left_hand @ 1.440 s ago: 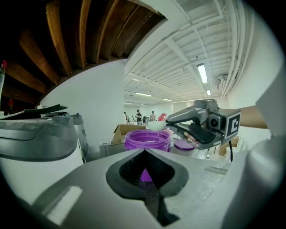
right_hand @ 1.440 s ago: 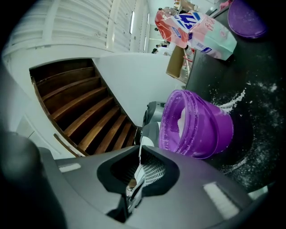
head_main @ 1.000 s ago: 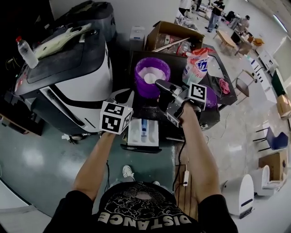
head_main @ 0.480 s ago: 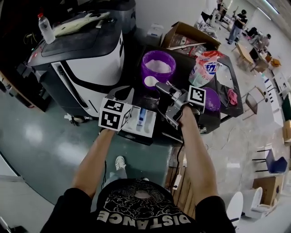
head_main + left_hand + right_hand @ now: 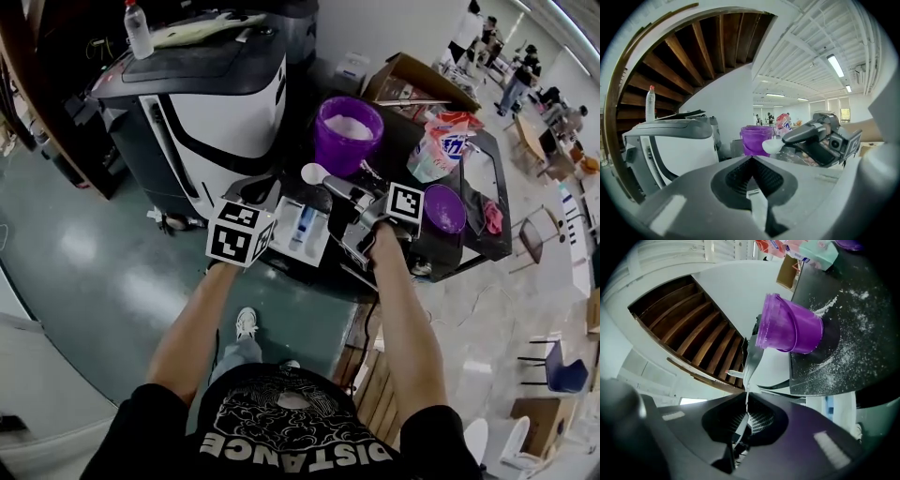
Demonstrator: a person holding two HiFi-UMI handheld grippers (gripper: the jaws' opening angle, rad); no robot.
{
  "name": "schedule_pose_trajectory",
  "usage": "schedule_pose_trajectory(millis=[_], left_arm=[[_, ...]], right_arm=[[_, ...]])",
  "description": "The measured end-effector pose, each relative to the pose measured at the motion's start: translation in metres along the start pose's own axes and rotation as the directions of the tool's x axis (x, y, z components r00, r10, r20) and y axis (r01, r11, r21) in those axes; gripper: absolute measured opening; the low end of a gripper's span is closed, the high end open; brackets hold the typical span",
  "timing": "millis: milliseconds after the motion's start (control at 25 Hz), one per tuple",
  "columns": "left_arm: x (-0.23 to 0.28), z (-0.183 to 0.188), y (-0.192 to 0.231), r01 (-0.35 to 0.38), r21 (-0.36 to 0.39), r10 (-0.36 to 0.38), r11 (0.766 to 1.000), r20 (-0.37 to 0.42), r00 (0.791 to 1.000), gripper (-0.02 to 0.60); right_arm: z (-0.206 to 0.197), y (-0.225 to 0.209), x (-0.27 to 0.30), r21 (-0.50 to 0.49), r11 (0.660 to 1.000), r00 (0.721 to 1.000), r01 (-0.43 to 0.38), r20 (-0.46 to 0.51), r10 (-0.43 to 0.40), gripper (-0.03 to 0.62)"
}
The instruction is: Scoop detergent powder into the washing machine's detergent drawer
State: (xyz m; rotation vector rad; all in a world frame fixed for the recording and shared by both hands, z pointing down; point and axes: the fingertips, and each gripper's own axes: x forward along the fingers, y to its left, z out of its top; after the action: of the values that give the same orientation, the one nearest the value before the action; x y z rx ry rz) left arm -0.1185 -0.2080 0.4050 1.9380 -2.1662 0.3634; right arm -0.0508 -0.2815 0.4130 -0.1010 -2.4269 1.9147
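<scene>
Clearly light and stiff, the white spoon [image 5: 314,172] is thin plastic. Its handle is the place to hold, and the right tongs [image 5: 339,190] are clamped on it there, with the bowl poised between the purple bucket [image 5: 348,131] and the pulled-out drawer [image 5: 302,231]. Loose powder would likely spill at any tilt — some dusts the desk [image 5: 843,362]. The left tongs [image 5: 750,159] are closed and empty, just beside the drawer.

black shirt [image 5: 295,441] reads "distance", seen upside down.
</scene>
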Motion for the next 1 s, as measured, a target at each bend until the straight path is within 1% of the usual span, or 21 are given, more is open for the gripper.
schedule_pose_trajectory(millis=[440,560,760,1000], left_arm=[[-0.027,-0.031,0.003,-0.042,-0.022,0.041,0.999,-0.034,0.999,0.002],[-0.030,-0.037,0.004,-0.046,-0.024,0.045,0.999,-0.044,0.998,0.002],[-0.031,-0.051,0.004,-0.048,-0.034,0.045,0.998,-0.065,0.997,0.002],[-0.032,-0.063,0.006,-0.051,-0.049,0.047,0.997,-0.080,0.996,0.002]], right_arm=[[-0.046,-0.035,0.008,-0.061,0.995,0.992,0.073,-0.098,-0.079,0.035],[-0.053,-0.045,0.012,-0.105,0.989,0.985,0.103,-0.125,-0.116,0.035],[-0.063,-0.064,0.016,-0.179,0.971,0.967,0.161,-0.168,-0.191,0.035],[-0.075,-0.085,0.022,-0.293,0.929,0.930,0.225,-0.219,-0.295,0.035]])
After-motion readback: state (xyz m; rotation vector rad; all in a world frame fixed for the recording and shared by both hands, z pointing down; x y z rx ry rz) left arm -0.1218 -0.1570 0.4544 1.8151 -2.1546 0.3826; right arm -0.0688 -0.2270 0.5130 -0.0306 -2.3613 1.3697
